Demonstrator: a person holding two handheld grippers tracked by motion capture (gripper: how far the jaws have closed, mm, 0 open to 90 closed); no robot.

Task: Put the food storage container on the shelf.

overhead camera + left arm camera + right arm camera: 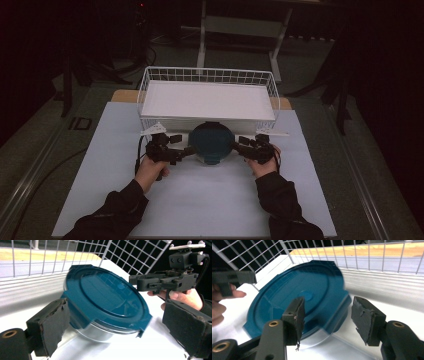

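Container [212,142] with teal lid against wire basket [150,80]; left gripper [189,150], right gripper [235,145] flank it, both open.

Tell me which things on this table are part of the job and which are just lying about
In the job: teal-lidded container, left gripper, right gripper, wire basket close behind.
Lying about: metal stand, floor cables.

The round container's teal lid [107,297] is looking like glossy, smooth plastic, mirroring the basket's grid, while the bowl [100,333] under it is showing clear and glassy (glass or plastic, hard to tell). The white wire basket [210,75] is appearing as coated metal. The left gripper [117,322] pads are looking matt, rough and frayed at the edges. The table sheet [210,200] is reading matt and smooth.
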